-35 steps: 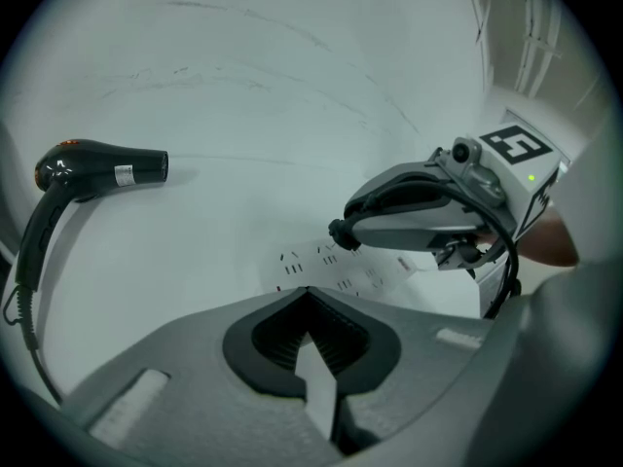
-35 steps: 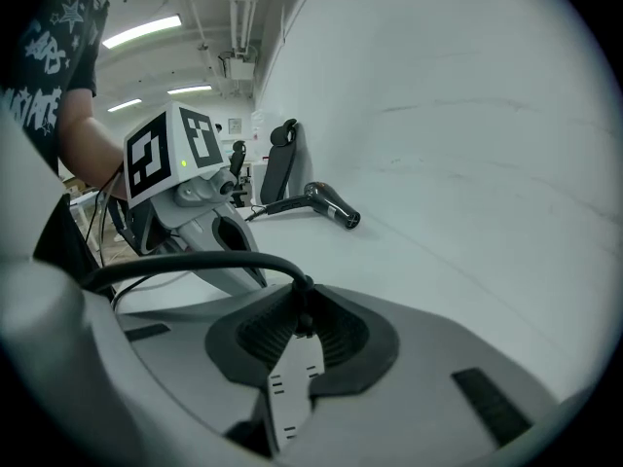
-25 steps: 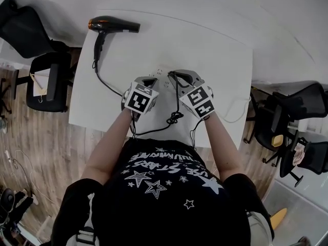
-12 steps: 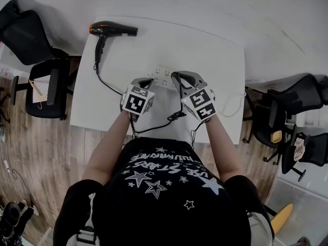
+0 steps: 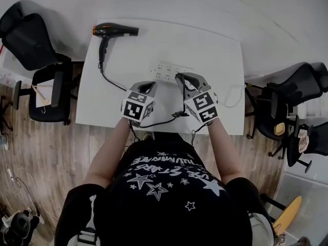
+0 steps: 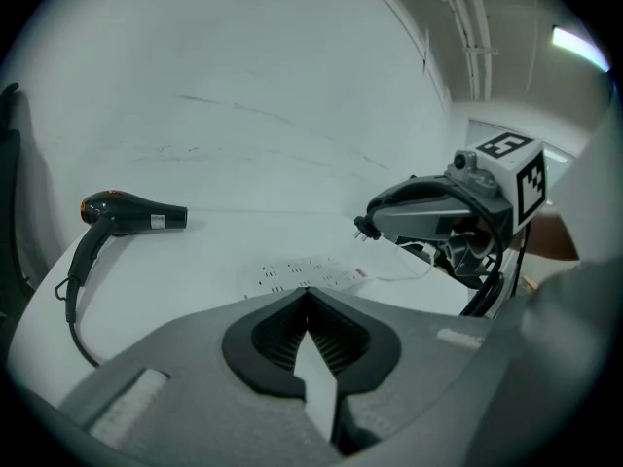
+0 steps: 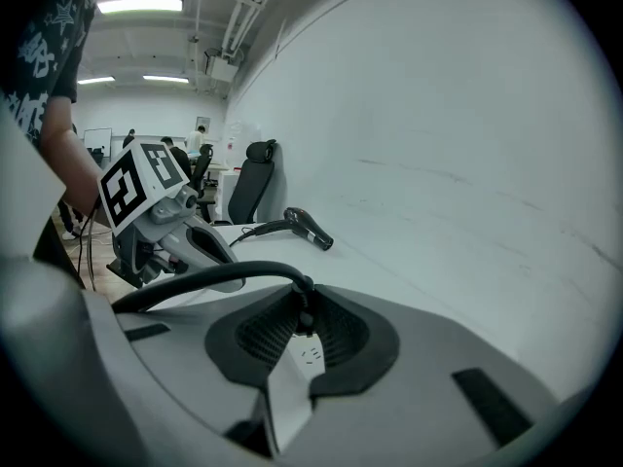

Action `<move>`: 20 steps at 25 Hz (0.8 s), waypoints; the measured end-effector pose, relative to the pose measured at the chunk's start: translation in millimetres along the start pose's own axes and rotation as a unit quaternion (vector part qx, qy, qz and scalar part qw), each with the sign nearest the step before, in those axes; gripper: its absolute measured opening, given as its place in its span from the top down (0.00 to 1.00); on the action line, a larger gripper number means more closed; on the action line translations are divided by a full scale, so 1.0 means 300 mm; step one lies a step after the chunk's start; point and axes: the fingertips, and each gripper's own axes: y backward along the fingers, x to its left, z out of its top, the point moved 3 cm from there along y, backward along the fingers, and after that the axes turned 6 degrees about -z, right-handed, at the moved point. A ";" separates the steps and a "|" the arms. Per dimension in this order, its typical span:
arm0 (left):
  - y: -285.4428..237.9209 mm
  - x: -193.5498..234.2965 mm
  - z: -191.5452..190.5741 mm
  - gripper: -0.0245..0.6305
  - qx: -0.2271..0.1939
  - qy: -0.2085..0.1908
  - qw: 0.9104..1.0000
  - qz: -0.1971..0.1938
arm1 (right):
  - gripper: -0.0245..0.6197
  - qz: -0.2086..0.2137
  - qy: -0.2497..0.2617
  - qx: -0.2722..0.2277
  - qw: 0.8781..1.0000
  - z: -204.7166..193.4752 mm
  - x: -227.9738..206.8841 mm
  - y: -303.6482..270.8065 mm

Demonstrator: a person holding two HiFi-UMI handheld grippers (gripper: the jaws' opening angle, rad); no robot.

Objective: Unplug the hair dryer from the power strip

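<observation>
The black hair dryer (image 5: pixel 114 31) (image 6: pixel 127 212) (image 7: pixel 310 227) lies at the table's far left corner. Its black cord (image 5: pixel 105 73) runs toward me, loops off the near edge and rises to the plug (image 6: pixel 362 227) (image 7: pixel 300 309). My right gripper (image 5: pixel 179 77) (image 7: pixel 304 305) is shut on that plug and holds it in the air, prongs bare, above and just short of the white power strip (image 5: pixel 166 72) (image 6: pixel 304 274). My left gripper (image 5: pixel 148 85) (image 6: pixel 310 295) hovers beside it on the left, shut, with nothing between its pads.
The white table (image 5: pixel 215 55) stands against a white wall. The strip's own white cable (image 5: pixel 233 94) trails off the right side. Black office chairs stand left (image 5: pixel 41 60) and right (image 5: pixel 287 106) of the table, on a wooden floor.
Both grippers have risen and drawn back toward me from the power strip. The plug came away with the right gripper, and the strip now lies uncovered beyond them.
</observation>
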 end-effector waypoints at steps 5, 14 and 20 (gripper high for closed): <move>0.039 -0.057 -0.037 0.95 -0.014 0.016 0.999 -0.025 | 0.87 -0.047 -0.036 0.008 0.998 -0.031 0.019 0.086; 0.073 -0.118 -0.052 0.95 -0.028 0.030 0.998 -0.053 | 0.87 -0.084 -0.067 0.028 0.994 -0.105 0.015 0.180; 0.102 -0.106 -0.040 0.95 -0.044 0.038 0.998 -0.024 | 0.87 -0.075 -0.057 0.021 0.995 -0.105 0.007 0.181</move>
